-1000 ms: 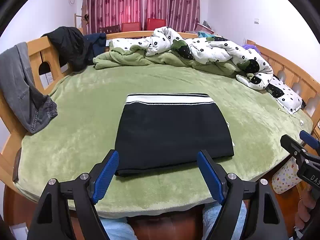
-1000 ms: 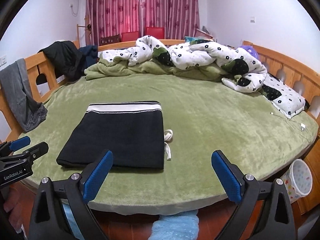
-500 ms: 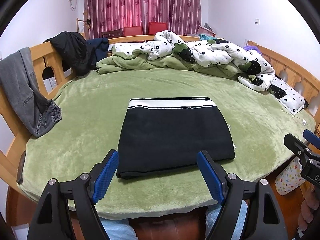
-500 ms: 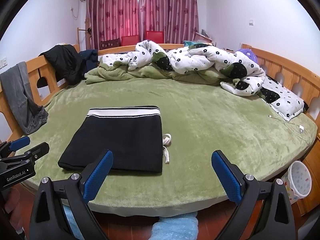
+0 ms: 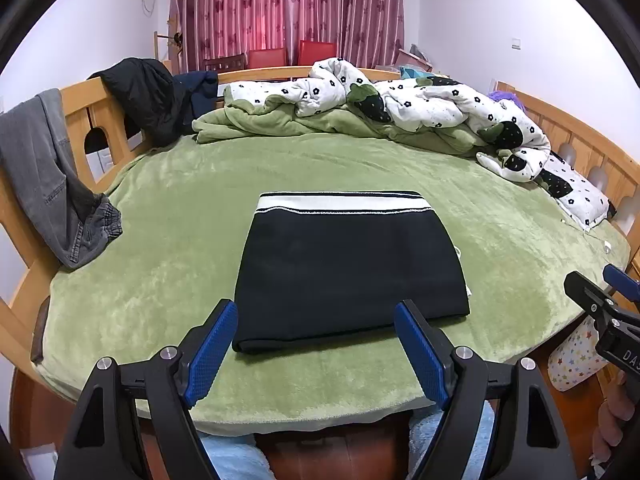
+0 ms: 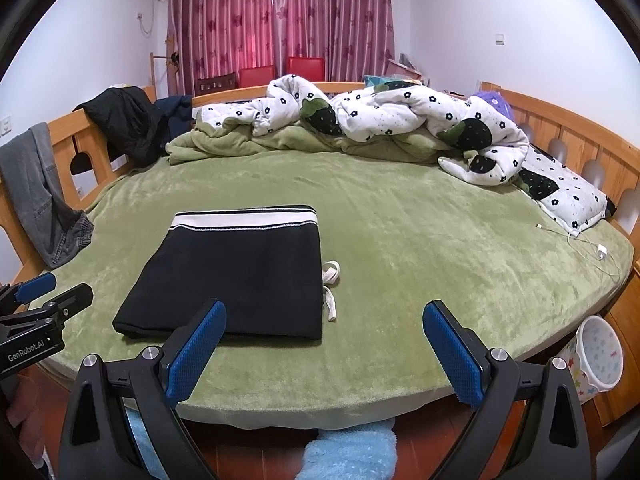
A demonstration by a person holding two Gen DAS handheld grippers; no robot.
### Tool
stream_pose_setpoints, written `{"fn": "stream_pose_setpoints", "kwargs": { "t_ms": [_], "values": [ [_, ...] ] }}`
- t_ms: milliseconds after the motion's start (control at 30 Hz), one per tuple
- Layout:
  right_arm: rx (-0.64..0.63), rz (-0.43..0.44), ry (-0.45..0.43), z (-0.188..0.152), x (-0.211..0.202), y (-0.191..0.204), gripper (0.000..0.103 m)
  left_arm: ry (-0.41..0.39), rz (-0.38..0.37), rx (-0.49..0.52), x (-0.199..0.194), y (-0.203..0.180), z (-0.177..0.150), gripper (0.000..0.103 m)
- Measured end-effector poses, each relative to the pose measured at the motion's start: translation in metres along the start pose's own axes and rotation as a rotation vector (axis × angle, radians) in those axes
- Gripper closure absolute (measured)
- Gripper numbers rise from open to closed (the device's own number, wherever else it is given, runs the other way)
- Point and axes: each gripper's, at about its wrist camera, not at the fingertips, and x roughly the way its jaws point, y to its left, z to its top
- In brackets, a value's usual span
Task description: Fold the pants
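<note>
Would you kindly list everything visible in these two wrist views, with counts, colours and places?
Folded black pants with white waistband: one, lying flat on the green plush bedspread, white drawstring poking out at their right edge.
White floral quilt: one, bunched at the far side of the bed.
Grey jeans: one, draped over the wooden bed rail at left.
Black jacket: one, hung on that rail.
White charging cable: one, right edge of the bed.
Star-patterned bin: one, white, on the floor at right.
Red curtains: far wall.
Left claw: blue pads, open, empty.
Right claw: blue pads, open, empty.
</note>
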Motion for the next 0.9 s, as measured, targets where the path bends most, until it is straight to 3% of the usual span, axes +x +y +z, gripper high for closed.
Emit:
{"fn": "stream_pose_setpoints", "kwargs": {
  "t_ms": [900],
  "values": [
    [0.004, -0.002, -0.001, -0.0025, 0.0040, -0.0031, 0.005, -0.012, 0.003, -0.015, -0.0038, 0.0068, 0.0024, 0.024]
  ]
}}
